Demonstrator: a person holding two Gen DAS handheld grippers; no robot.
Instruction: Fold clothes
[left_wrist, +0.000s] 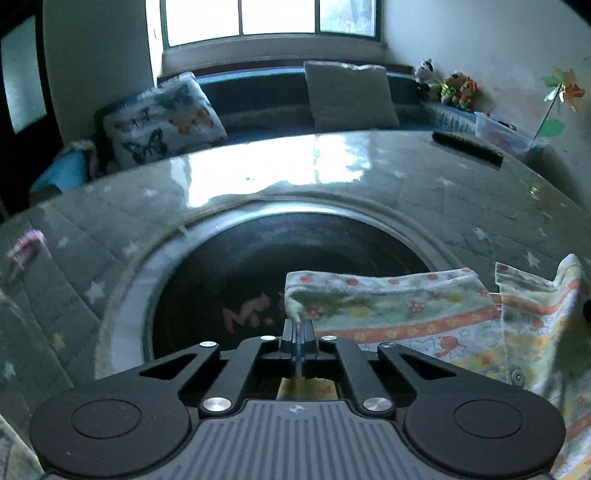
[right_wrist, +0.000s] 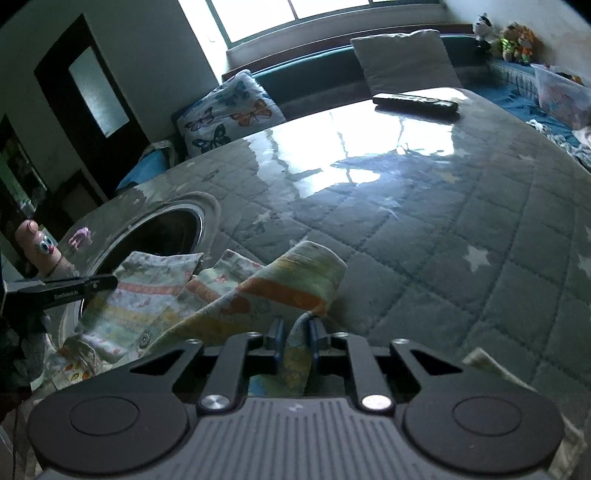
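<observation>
A pale patterned garment (left_wrist: 413, 314) with orange, yellow and green bands hangs between my two grippers above the table. My left gripper (left_wrist: 297, 325) is shut on its left corner over the dark round opening (left_wrist: 258, 266). In the right wrist view the garment (right_wrist: 258, 291) drapes leftward in folds. My right gripper (right_wrist: 295, 328) is shut on a bunched edge of it, with cloth running back between the fingers. The left gripper's finger (right_wrist: 74, 290) shows at the left edge of the right wrist view.
The table has a glossy grey quilted cover with stars (right_wrist: 461, 221). A dark remote (right_wrist: 415, 102) lies at its far edge. A small pink item (left_wrist: 24, 251) lies at the left. Beyond are a couch with a butterfly cushion (left_wrist: 162, 122), a grey cushion (left_wrist: 349, 94) and a plastic box (left_wrist: 506, 134).
</observation>
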